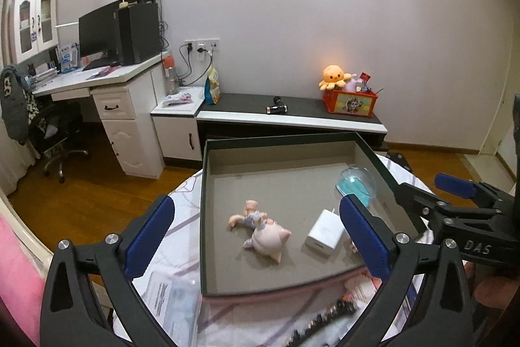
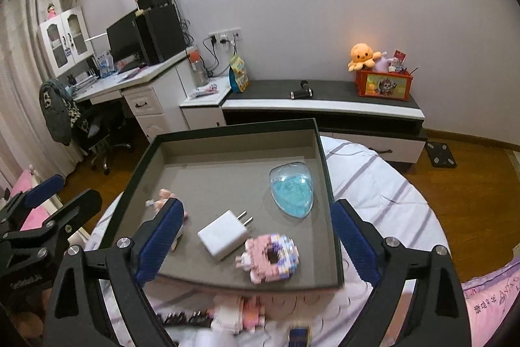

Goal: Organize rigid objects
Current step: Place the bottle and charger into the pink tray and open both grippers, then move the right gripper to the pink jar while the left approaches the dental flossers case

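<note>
A dark shallow box with a grey floor sits on a round table. In it lie a pink pig figure, a white charger plug, a clear mouse with blue inside and a pink brick-built donut. My left gripper is open and empty above the box's near part. My right gripper is open and empty above the charger and donut. The right gripper also shows in the left wrist view.
The table has a white striped cloth. On it, near the box's front edge, lie a black comb-like thing, a pink toy and a plastic packet. A desk, chair and low cabinet stand behind.
</note>
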The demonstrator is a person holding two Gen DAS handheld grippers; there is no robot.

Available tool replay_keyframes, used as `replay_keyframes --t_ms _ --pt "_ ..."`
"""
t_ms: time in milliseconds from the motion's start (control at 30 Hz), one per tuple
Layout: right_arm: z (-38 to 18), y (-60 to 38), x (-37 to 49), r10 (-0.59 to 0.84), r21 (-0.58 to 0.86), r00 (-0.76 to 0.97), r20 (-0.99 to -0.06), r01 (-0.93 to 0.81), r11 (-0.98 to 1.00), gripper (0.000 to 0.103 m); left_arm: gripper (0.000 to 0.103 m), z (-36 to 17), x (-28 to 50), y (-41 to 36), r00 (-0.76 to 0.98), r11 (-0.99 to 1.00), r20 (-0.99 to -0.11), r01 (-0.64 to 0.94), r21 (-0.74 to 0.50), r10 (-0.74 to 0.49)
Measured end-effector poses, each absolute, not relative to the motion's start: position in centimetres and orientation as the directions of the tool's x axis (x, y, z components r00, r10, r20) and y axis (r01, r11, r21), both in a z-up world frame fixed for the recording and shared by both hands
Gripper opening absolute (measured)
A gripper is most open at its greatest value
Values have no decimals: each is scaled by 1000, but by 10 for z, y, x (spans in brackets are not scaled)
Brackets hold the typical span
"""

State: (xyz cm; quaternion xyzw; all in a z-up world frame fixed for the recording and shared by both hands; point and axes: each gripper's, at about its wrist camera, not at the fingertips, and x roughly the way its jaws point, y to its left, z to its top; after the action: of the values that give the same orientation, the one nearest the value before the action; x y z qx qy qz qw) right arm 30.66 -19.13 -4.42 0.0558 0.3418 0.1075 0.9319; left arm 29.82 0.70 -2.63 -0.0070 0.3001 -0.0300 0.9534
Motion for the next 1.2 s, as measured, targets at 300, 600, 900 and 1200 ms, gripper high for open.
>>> replay_keyframes --t_ms 300,600,900,1200 --pt "-29 -204 253 214 171 783 -584 -139 975 94 103 -14 254 5 832 998 -551 59 -38 -70" --pt "-27 -225 201 164 176 824 -542 -79 981 94 103 -13 215 11 846 999 -531 32 -44 -50" --pt "-41 -244 155 99 167 835 -542 -8 986 94 103 -29 175 19 834 998 -551 9 -64 -43" --pt "-49 -244 138 95 170 825 -557 2 985 94 103 -40 154 21 820 999 -572 -4 -54 -28"
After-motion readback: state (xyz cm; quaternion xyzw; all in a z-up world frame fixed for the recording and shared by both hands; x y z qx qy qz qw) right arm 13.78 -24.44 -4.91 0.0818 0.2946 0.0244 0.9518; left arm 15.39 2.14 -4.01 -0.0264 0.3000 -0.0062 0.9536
